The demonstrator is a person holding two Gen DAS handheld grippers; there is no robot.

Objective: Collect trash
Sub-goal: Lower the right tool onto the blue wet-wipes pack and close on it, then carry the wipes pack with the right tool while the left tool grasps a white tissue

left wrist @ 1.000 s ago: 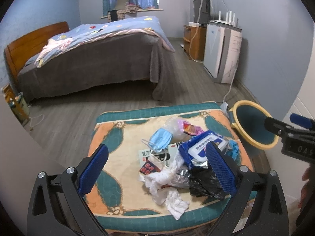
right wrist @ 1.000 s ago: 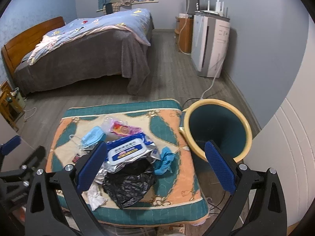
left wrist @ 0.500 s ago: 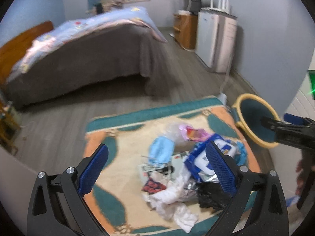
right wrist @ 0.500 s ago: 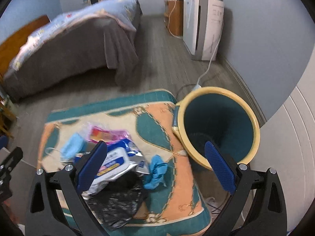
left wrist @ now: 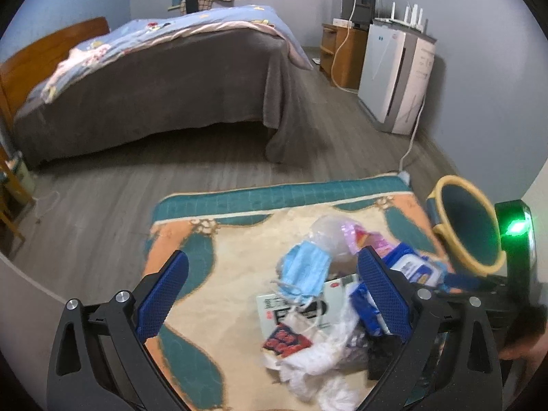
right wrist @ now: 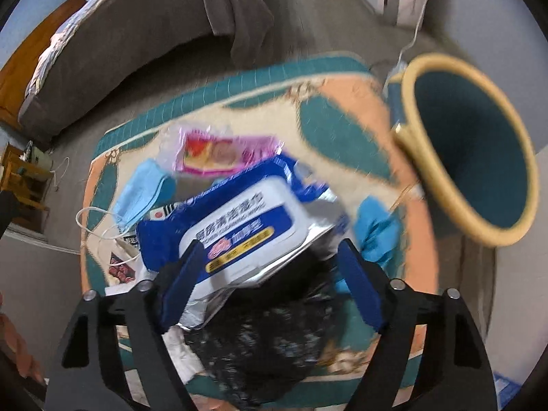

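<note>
A heap of trash is lying on a patterned cushion (left wrist: 191, 250) of teal, peach and cream, beside a teal bin (right wrist: 479, 157) with a yellow rim. The heap is topped by a blue-and-white wet-wipe pack (right wrist: 239, 226) with a white flip lid and crumpled silver edges. It is being framed by the right gripper (right wrist: 270, 281), whose jaws are closing around the pack's near end; whether the pads are pressing on it cannot be told through the blur. Under the pack, a crinkled black plastic bag (right wrist: 267, 339) is being covered in part. A pale blue face mask (left wrist: 304, 270) with white loops, a pink snack wrapper (right wrist: 222, 150), a blue rag (right wrist: 376, 229), crumpled white tissue (left wrist: 318, 363) and a printed box (left wrist: 274, 308) are spread around it. The left gripper (left wrist: 274, 298) is being held above the tissue with jaws wide apart, nothing between them. A bed (left wrist: 154, 78) under a grey cover is standing behind on the wooden floor.
</note>
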